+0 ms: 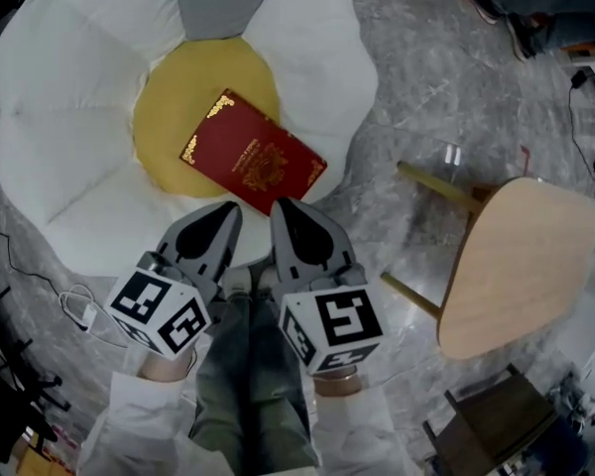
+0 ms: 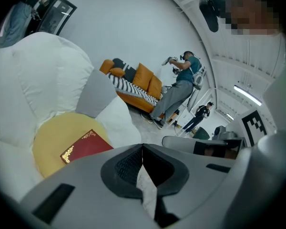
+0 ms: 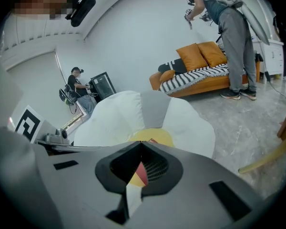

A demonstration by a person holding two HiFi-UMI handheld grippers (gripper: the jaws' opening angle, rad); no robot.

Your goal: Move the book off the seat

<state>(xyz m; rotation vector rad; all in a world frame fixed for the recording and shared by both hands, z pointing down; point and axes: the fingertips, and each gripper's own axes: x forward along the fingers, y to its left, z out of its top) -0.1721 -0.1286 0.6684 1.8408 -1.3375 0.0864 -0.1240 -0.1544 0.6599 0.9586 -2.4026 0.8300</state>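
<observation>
your left claw (image 1: pixel 226 216) and right claw (image 1: pixel 281 208) are both closed and empty, side by side. the red book (image 1: pixel 253 152) lies flat on the yellow centre of the seat (image 1: pixel 69 97), just ahead of both tips.

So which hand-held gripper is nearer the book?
Right, narrowly. Right hand-held gripper tip is at the book's near corner; left hand-held gripper sits just short of its near edge.
</observation>
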